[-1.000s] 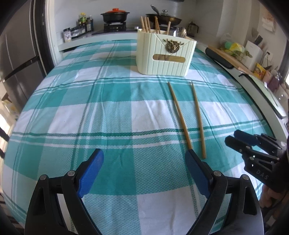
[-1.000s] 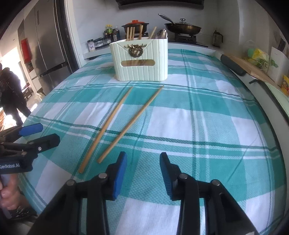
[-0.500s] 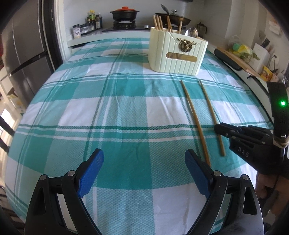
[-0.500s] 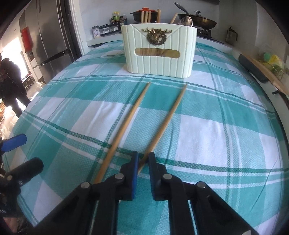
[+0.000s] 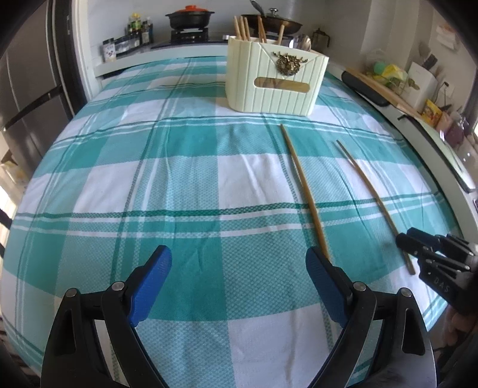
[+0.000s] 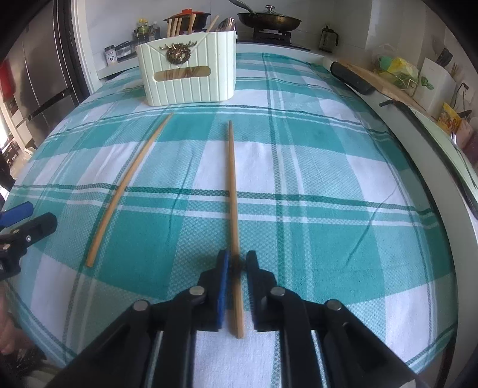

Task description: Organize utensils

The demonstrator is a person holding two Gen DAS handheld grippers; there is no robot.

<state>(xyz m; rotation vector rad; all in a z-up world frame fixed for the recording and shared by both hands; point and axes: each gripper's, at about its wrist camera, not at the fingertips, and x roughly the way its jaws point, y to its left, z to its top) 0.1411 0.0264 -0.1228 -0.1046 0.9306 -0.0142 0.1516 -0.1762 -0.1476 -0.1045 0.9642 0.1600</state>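
Observation:
Two wooden chopsticks lie on the teal checked cloth. In the right wrist view one chopstick (image 6: 231, 179) runs straight back between the jaws of my right gripper (image 6: 237, 262). Those jaws are opening, and a thin gap shows on each side of the stick, which rests on the cloth. The other chopstick (image 6: 128, 185) lies to its left. A cream utensil holder (image 6: 188, 80) with chopsticks and spoons stands at the far side. My left gripper (image 5: 239, 262) hangs wide open over the cloth with nothing in it, just left of the nearer chopstick (image 5: 301, 185). The right gripper (image 5: 409, 238) shows at the second chopstick (image 5: 367, 191).
A fridge (image 6: 44, 74) stands at the left. Behind the table sit a stove with a pan (image 6: 269, 21) and a pot (image 5: 189, 18). A counter with a cutting board (image 6: 385, 80) and boxes runs along the right edge.
My right gripper moved in over the right chopstick's near end, closed almost fully, then spread again. That chopstick shifted away from the other one. The left gripper stayed open.

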